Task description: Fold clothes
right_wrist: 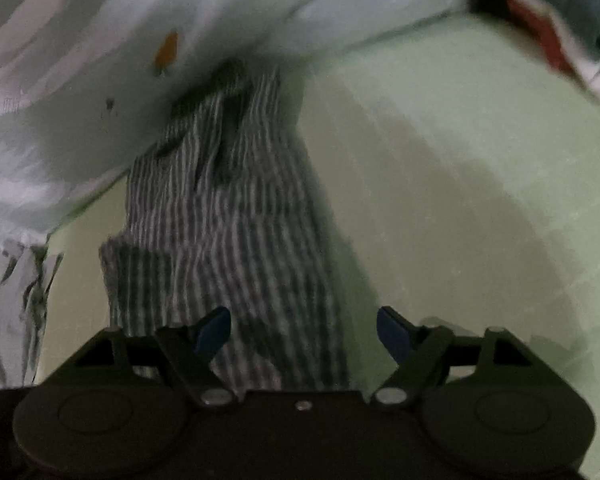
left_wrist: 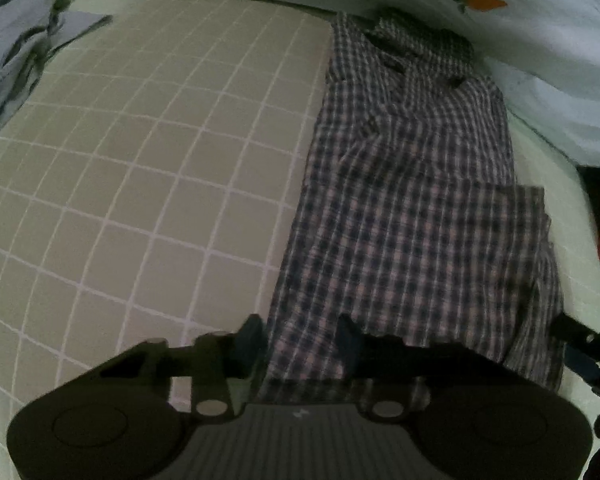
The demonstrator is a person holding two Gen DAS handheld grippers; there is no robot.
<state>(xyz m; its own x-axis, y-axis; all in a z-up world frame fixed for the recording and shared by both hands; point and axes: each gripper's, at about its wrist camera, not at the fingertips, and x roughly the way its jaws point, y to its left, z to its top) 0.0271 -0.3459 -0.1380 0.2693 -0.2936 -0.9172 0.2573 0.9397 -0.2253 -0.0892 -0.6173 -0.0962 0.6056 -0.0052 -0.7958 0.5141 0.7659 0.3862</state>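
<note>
My left gripper has its fingers open, and they hold nothing. One finger sits over the bed, just beside the shirt's left edge. The other finger sits over the shirt's near end. I cannot tell if they touch the cloth.

The shirt is checked, dark and light. It lies long and narrow on the bed, with its sides folded in. Its collar points to the far edge of the bed, where it meets a pale blanket with a carrot on it. A folded part sticks out on the shirt's right side, near the bed's right edge.

The bed has a green sheet with white squares. A grey crumpled cloth lies at the far left corner.

My right gripper also has its fingers wide open and holds nothing. The shirt runs up between them in the right wrist view, where it looks blurry and striped. The right finger is over the bare sheet, just off the shirt's right edge. The blanket hangs over the shirt's far end. Something red and white lies past the bed's far right corner, too blurry to tell.
</note>
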